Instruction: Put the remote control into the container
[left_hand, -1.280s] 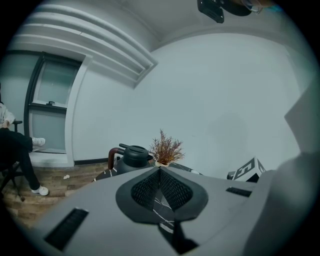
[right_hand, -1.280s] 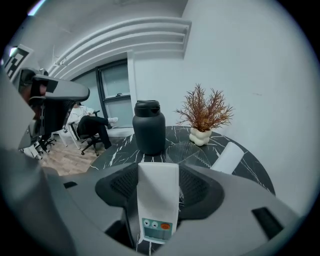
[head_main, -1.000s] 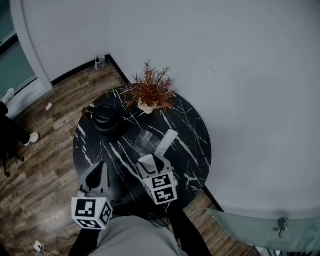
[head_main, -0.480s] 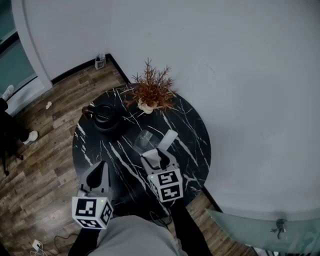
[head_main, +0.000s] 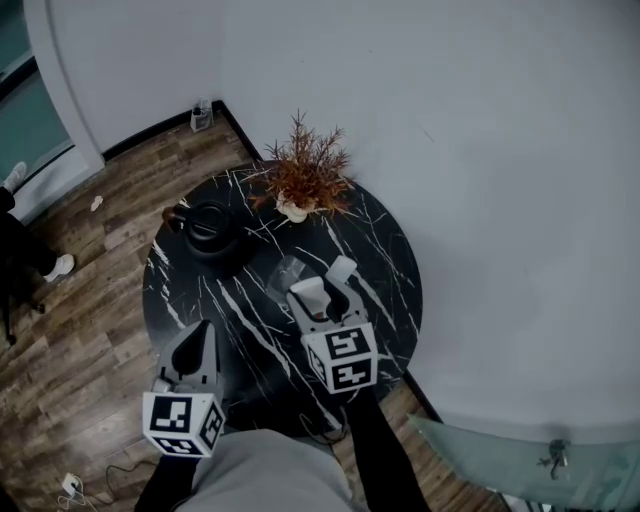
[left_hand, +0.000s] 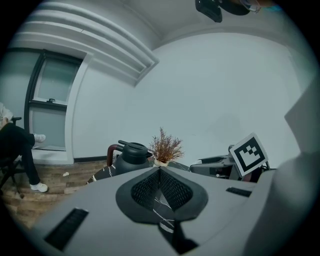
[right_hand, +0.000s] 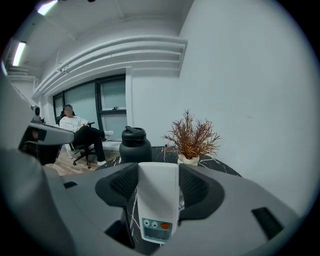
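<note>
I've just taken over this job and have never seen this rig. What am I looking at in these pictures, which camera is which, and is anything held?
No robot here: a person holds a two-jaw gripper in each hand; the marker cubes belong to the grippers. The top-down picture comes from a camera on the person's head. The other two come from cameras riding on each gripper, looking along its jaws. On the round black marble table stand a black jug with a reddish handle, a dried reddish plant in a small white pot and a clear container, faint in the head view. The right gripper is closed on a white remote control, buttons toward the camera. The left gripper is shut and empty.
</note>
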